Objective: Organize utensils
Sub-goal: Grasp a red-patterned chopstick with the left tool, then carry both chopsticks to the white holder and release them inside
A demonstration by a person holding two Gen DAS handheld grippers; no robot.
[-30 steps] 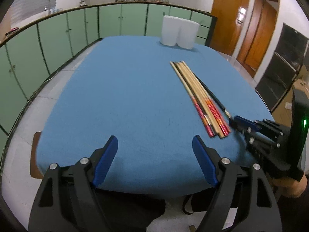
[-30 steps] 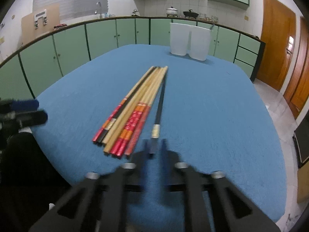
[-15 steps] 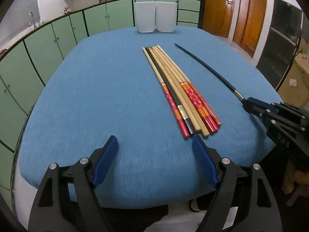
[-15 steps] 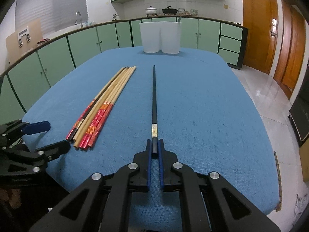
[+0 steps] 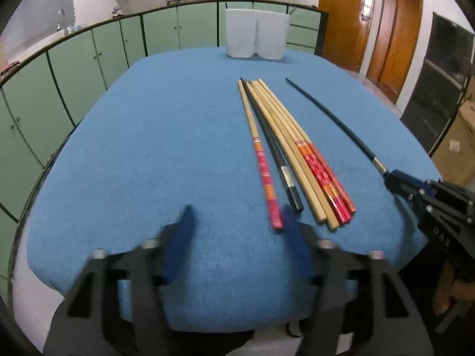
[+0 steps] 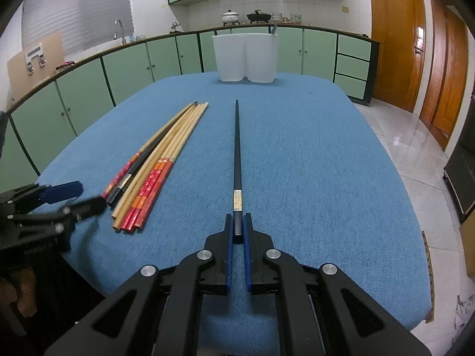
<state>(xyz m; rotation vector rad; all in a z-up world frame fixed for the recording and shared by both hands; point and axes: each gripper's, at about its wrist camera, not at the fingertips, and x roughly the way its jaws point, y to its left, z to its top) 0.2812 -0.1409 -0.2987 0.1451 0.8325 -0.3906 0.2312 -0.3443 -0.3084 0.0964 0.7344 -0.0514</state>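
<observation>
Black chopstick [image 6: 237, 160] sits clamped in right gripper [image 6: 236, 231] fingers; left gripper [image 5: 237, 225] fingers, blurred, are closing on nothing.

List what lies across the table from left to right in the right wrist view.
Left tongs, jaws closing with nothing between them → bundle of chopsticks → black chopstick gripped by the right tongs. The white holder stands at the far edge.

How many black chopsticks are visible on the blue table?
2. One long black chopstick is clamped by the right gripper. The other black chopstick lies inside the bundle of wooden chopsticks. More could be hidden there.
</observation>
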